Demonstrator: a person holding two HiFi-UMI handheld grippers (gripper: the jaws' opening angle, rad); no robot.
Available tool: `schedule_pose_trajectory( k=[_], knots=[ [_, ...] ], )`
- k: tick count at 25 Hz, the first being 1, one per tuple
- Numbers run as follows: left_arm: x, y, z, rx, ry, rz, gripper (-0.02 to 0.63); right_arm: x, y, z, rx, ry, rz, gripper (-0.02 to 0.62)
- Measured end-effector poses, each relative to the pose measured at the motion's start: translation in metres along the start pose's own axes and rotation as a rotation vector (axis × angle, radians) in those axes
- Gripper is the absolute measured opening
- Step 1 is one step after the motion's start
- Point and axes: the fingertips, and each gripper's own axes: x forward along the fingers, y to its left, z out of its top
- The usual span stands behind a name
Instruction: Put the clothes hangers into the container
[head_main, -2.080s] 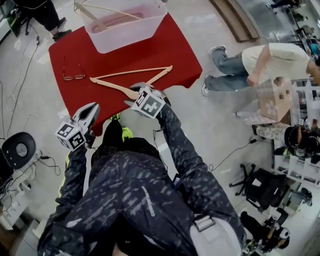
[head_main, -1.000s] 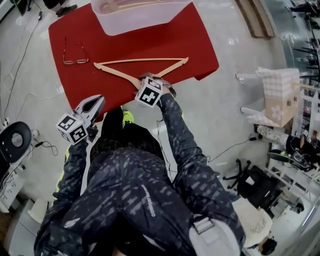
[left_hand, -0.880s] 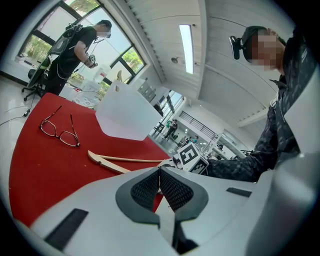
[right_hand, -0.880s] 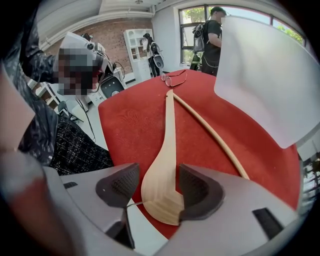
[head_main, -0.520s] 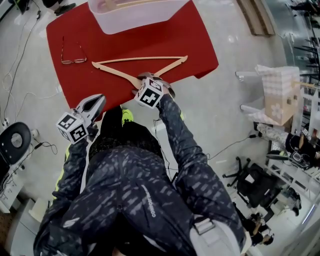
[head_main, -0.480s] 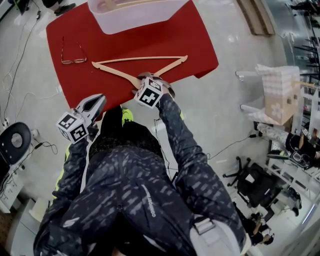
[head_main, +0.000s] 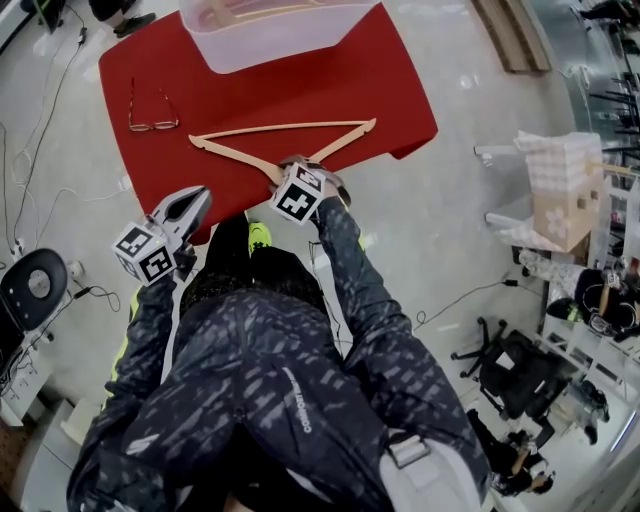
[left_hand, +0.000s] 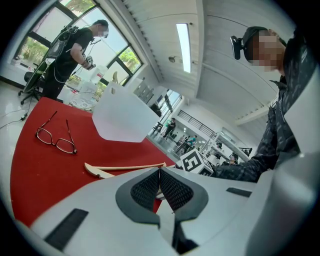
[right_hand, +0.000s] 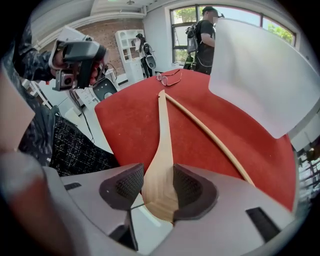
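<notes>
Red table (head_main: 300, 90): we have the right gripper (right_hand: 159, 189) on the wooden hanger (right_hand: 161, 150), which lies near the front edge. Its jaws have just been closing and now press both sides of the hanger's middle. Our left gripper (left_hand: 160, 181) hovers off the front-left corner, jaws together and empty. The container (head_main: 270, 35) stands at the far edge, with glasses (head_main: 152, 110) left of the hanger.
</notes>
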Motion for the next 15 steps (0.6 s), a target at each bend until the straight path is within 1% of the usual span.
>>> schedule_pose_trajectory(
  k=[5,10,15],
  knots=[
    [-0.007,0.006,0.002,0.004,-0.003,0.016,0.011,-0.001,0.007,-0.008,0.013,-0.025,-0.004,0.186],
    [-0.009,0.003,0.005,0.012,-0.014,0.01,0.011,-0.004,0.015,-0.008,0.036,-0.053,-0.006,0.184],
    [-0.011,0.002,0.003,0.015,-0.021,0.003,0.011,-0.007,0.021,-0.003,0.035,-0.082,-0.037,0.183]
  ],
)
